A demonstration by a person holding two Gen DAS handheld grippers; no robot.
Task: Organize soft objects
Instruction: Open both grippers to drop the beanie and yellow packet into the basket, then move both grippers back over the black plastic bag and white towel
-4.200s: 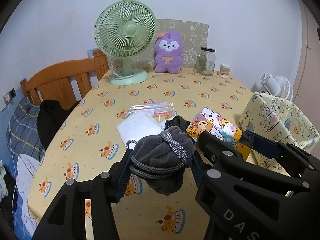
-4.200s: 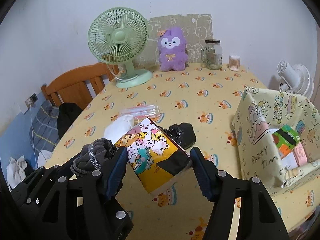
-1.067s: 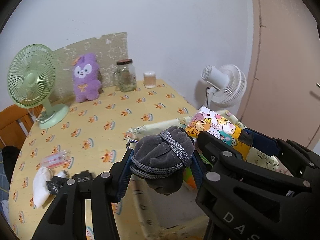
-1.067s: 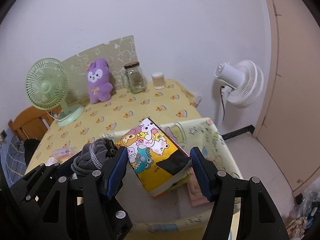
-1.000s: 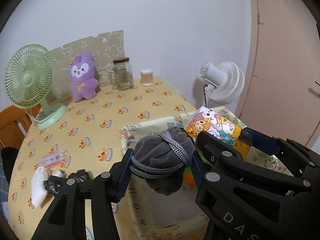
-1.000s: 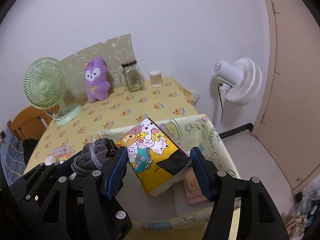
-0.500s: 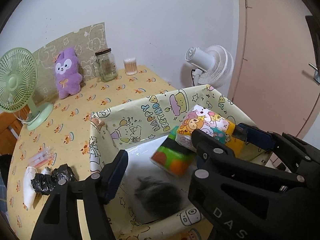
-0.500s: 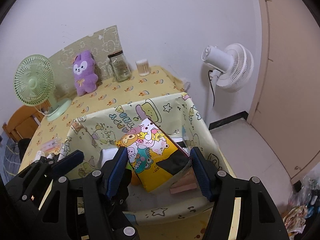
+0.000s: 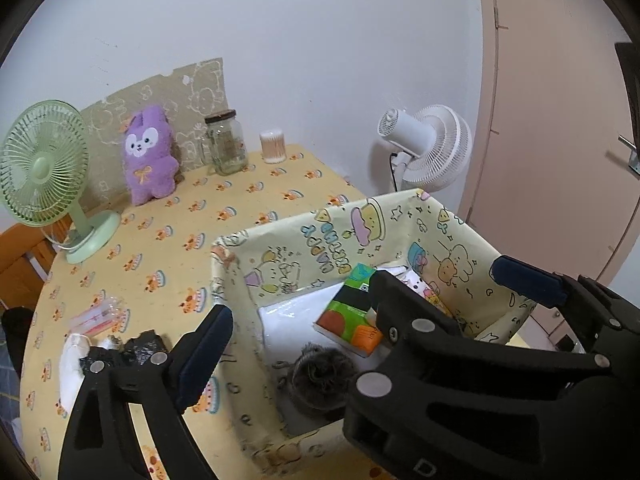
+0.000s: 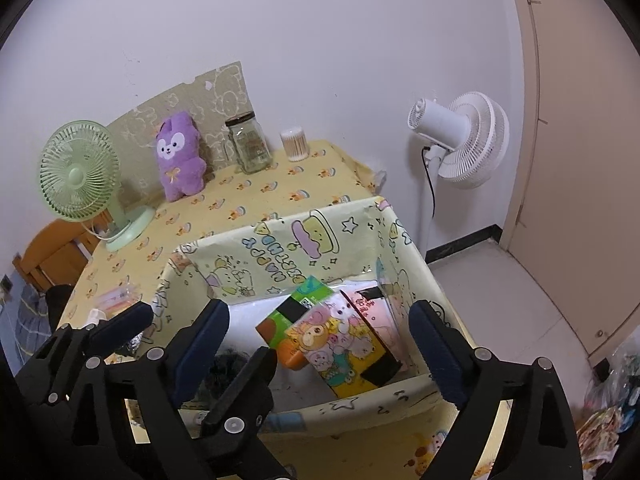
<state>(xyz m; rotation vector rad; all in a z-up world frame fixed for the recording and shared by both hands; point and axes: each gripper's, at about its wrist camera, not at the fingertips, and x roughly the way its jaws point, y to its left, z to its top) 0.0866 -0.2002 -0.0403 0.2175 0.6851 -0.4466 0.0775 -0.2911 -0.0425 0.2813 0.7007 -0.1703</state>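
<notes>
The grey drawstring pouch (image 9: 323, 374) lies on the floor of the patterned box (image 9: 280, 240), with the cartoon tissue pack (image 10: 346, 350) at its three o'clock, leaning on a green-and-orange pack (image 10: 294, 316). The left gripper (image 9: 296, 344) hangs above the pouch, jaws opening, gripping nothing. The right gripper (image 10: 320, 344) hangs over the cartoon pack, jaws opening, pads clear of it. At the box's nine o'clock, a black bag (image 9: 138, 350) rests on the table (image 9: 240, 200).

both wrist views, above box (image 9: 404, 216), angled down
</notes>
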